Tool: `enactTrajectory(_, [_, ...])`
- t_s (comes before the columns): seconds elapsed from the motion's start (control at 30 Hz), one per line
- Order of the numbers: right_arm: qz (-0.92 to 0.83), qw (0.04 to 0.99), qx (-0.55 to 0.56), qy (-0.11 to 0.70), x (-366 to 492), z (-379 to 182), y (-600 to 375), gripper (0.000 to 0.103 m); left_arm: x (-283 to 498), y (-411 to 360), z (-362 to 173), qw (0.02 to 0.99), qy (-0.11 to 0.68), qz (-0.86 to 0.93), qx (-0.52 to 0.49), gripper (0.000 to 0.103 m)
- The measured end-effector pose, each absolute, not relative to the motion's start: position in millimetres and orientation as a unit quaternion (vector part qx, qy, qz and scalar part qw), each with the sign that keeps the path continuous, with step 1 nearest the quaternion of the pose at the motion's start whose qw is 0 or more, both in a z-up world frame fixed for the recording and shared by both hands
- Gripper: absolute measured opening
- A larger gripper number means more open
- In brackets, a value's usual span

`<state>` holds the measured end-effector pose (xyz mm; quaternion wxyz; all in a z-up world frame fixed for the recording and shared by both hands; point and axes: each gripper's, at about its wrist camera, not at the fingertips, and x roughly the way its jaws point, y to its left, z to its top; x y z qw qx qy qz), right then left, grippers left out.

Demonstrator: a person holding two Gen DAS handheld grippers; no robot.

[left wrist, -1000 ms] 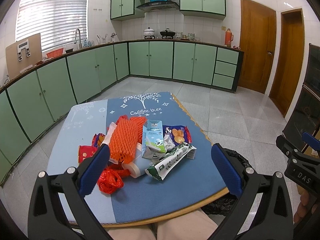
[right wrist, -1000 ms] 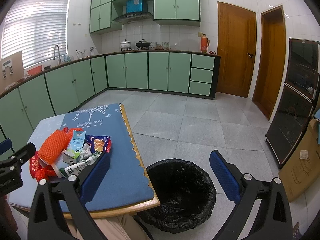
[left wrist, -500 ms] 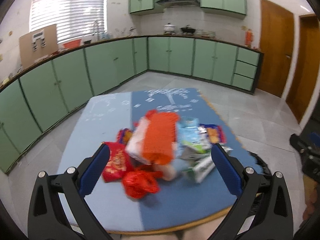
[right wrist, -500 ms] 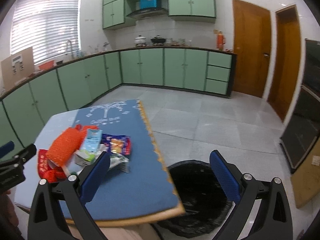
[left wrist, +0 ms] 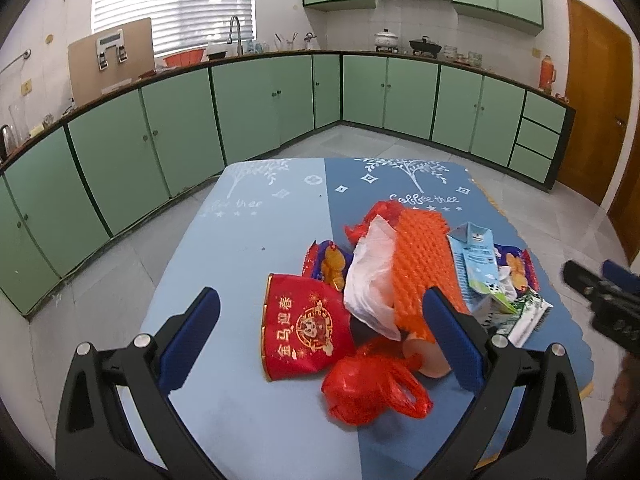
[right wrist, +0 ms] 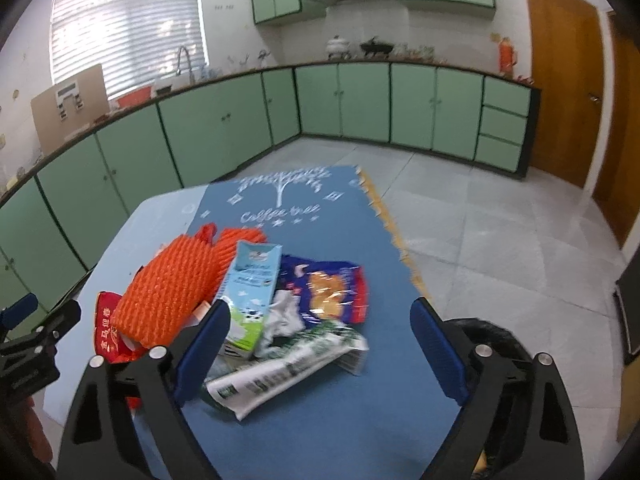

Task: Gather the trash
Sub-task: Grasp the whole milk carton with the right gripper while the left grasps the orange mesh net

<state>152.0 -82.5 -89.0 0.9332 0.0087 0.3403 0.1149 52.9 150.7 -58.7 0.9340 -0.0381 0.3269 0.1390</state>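
Fingers (right wrist: pixel 200 344) of the right gripper (right wrist: pixel 316 356) are closing with nothing pinched; left fingers (left wrist: pixel 192 332) stay spread. Trash pile (left wrist: pixel 416 276) lies on the worktop (left wrist: pixel 248 248), at twelve o'clock from both. Light, crinkly, probably slippery; grasp a wrapper (right wrist: pixel 280 364) edge.

Both wrist views tilted down, close over the tabletop (left wrist: pixel 248 248), facing the green cabinets (right wrist: pixel 360 100). Left view nearer the red bag (left wrist: pixel 372 384); right nearer the bin (right wrist: pixel 496 340). Shared: orange net (left wrist: pixel 420 264), milk carton (right wrist: pixel 252 288).
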Motion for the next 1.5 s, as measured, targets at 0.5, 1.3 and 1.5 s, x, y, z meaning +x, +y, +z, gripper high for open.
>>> enactTrajectory(0.5, [0.136,0.906,-0.014,0.401,197,-129,-34,0.083,85,177,-80,0.928,0.337,0.148,-0.052,0.098])
enactTrajectory(1.3, [0.186,0.879,0.014,0.439,205,-138,-17,0.056,93,183,-86,0.929,0.338,0.139,-0.063,0.098])
enactTrajectory(1.5, [0.179,0.888,0.010,0.423,198,-124,-28,0.055,93,169,-83,0.932,0.336,0.122,-0.061,0.098])
